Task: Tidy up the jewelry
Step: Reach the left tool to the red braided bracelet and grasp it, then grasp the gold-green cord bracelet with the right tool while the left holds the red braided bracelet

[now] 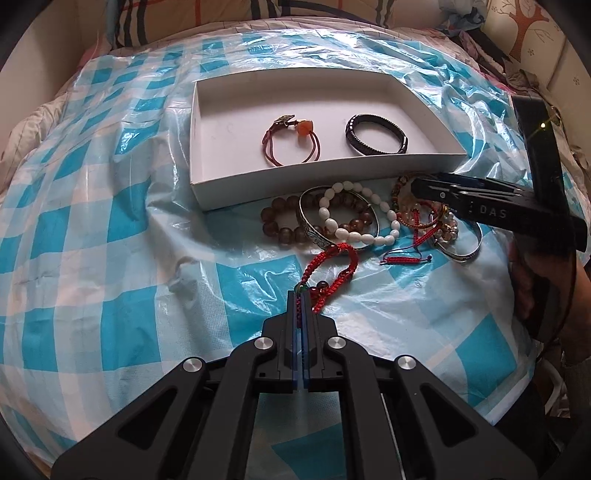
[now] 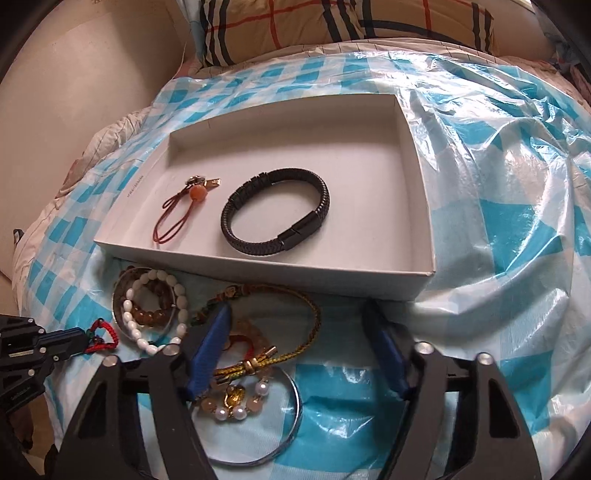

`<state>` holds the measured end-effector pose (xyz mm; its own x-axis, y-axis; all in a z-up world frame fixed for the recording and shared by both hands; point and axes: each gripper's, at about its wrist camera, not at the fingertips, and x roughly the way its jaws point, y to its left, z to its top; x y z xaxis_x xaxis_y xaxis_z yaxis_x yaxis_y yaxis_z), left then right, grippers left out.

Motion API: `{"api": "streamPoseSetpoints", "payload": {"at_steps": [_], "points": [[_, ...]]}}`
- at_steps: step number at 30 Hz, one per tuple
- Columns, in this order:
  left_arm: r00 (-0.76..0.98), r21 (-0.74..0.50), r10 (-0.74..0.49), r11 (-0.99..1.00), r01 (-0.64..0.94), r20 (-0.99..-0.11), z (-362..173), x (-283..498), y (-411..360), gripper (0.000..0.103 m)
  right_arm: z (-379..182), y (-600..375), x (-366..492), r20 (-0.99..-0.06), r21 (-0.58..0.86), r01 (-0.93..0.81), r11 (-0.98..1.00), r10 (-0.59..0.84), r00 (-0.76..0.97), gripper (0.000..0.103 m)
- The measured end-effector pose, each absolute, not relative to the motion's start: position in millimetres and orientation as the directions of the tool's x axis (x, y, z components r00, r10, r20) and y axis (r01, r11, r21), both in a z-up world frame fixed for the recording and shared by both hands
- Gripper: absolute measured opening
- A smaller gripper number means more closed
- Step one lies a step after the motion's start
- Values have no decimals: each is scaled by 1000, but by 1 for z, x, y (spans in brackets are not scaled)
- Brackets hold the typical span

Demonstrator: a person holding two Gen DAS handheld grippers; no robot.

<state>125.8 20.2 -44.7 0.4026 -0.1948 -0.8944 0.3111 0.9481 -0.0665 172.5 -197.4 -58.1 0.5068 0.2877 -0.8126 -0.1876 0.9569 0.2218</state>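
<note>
A white box (image 1: 258,188) (image 2: 258,264) lies on the blue checked plastic sheet. In it lie a red cord bracelet with an orange bead (image 1: 290,142) (image 2: 184,210) and a black braided bracelet (image 1: 376,138) (image 2: 275,210). In front of the box is a pile: brown beads (image 1: 280,225), a silver bangle (image 1: 314,229), white beads (image 1: 354,221) (image 2: 147,306), a gold braided bracelet (image 2: 291,354), a pearl bracelet (image 2: 232,402). My left gripper (image 1: 300,295) is shut on a red woven bracelet (image 1: 332,266) (image 2: 101,336). My right gripper (image 2: 295,317) is open over the pile's right part.
A plaid pillow (image 2: 332,26) lies behind the sheet. A beige wall (image 2: 74,74) stands at the left. A thin silver bangle (image 2: 266,435) lies nearest the right gripper. The sheet (image 1: 92,240) is crinkled over soft bedding.
</note>
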Motion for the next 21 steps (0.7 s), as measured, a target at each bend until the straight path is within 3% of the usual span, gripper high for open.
{"api": "streamPoseSetpoints", "payload": {"at_steps": [2, 21], "points": [[408, -73, -199, 950, 303, -891, -44, 124, 20, 2, -55, -201, 167, -803, 245, -189, 951, 309, 510, 8], [486, -110, -270, 937, 332, -831, 12, 69, 16, 2, 25, -213, 44, -650, 362, -246, 899, 433, 624, 6]]}}
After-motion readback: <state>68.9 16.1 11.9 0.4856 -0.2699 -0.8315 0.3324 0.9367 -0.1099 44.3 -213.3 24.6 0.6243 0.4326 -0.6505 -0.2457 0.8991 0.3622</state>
